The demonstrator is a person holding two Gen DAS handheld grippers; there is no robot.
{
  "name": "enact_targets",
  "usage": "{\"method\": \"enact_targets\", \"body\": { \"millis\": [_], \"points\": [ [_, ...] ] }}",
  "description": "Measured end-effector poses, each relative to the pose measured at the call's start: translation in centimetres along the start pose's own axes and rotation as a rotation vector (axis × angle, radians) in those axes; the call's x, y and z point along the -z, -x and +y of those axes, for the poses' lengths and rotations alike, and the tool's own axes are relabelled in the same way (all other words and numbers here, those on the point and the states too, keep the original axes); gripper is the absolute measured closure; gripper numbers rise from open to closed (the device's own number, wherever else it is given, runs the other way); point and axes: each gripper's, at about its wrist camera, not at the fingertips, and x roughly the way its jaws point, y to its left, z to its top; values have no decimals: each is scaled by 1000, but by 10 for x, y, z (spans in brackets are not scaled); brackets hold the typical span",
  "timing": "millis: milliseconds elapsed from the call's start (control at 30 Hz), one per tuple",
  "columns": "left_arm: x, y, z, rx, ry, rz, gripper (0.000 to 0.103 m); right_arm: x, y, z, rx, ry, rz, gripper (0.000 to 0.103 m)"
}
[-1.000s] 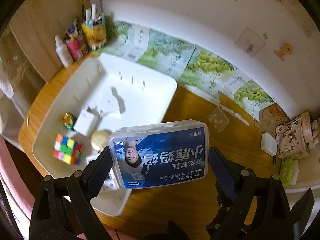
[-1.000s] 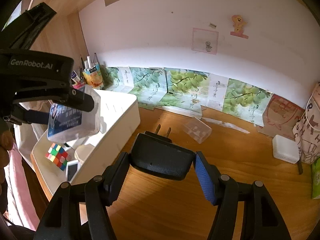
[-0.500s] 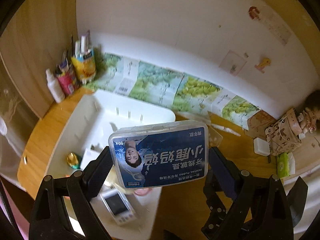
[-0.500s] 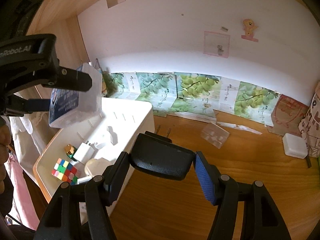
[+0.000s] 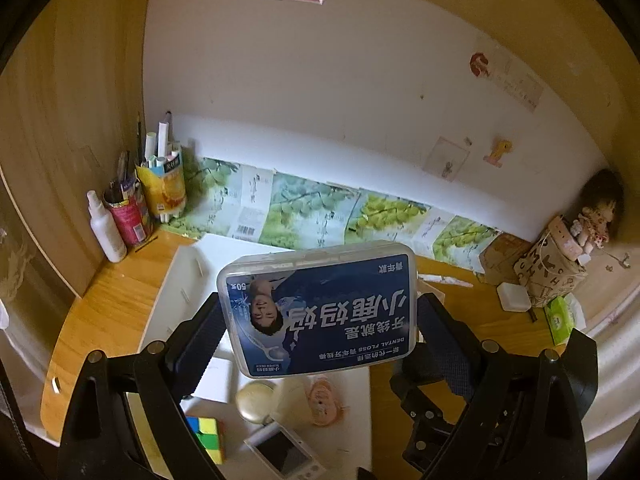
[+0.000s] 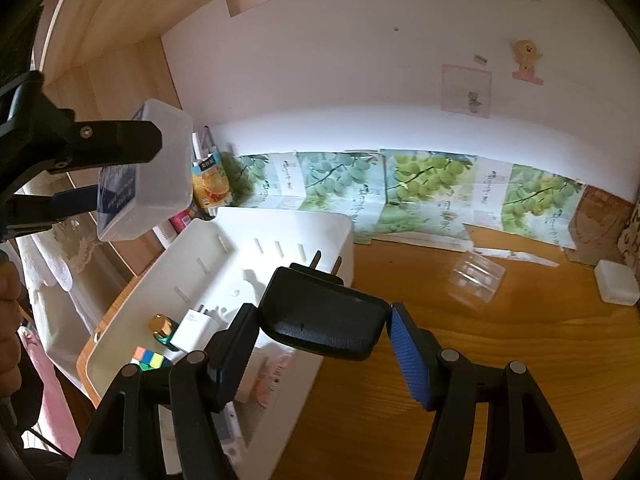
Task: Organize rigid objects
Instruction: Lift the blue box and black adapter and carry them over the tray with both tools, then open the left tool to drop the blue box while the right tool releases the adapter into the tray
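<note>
My left gripper (image 5: pixel 318 314) is shut on a clear dental floss box (image 5: pixel 320 280) with a blue label, held in the air above the white tray (image 5: pixel 176 300). The right wrist view shows the same floss box (image 6: pixel 160 168) high at the left, over the tray's far left side. My right gripper (image 6: pixel 322 322) is shut on a black plug adapter (image 6: pixel 320 312), prongs pointing forward, above the tray's right wall (image 6: pixel 304 364). In the tray lie a Rubik's cube (image 5: pixel 208 436), a white charger (image 6: pixel 192 328), a gold-capped bottle (image 6: pixel 162 326) and a small screen device (image 5: pixel 284 454).
Pen holders (image 5: pixel 164 188) and a spray bottle (image 5: pixel 106 232) stand behind the tray at the left wall. On the wooden desk to the right lie a clear small case (image 6: pixel 476 276) and a white box (image 6: pixel 616 288). A patterned bag (image 5: pixel 552 276) and tissue pack (image 5: pixel 560 318) sit far right.
The left gripper carried the floss box across the tray and turned; the tray's contents slid low in its view. The right gripper brought the plug leftward, from over the desk to over the tray's right wall.
</note>
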Motion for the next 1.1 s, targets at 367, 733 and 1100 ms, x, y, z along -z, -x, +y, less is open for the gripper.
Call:
{"method": "enact_targets", "body": {
  "millis": [367, 733, 1100],
  "points": [
    [16, 1, 35, -15, -7, 4, 8, 4, -12, 23, -54, -21, -18, 37],
    [29, 0, 51, -49, 31, 41, 7, 5, -11, 41, -89, 19, -14, 35],
    [38, 11, 60, -9, 88, 26, 2, 16, -3, 40, -42, 22, 22, 27]
  ]
}}
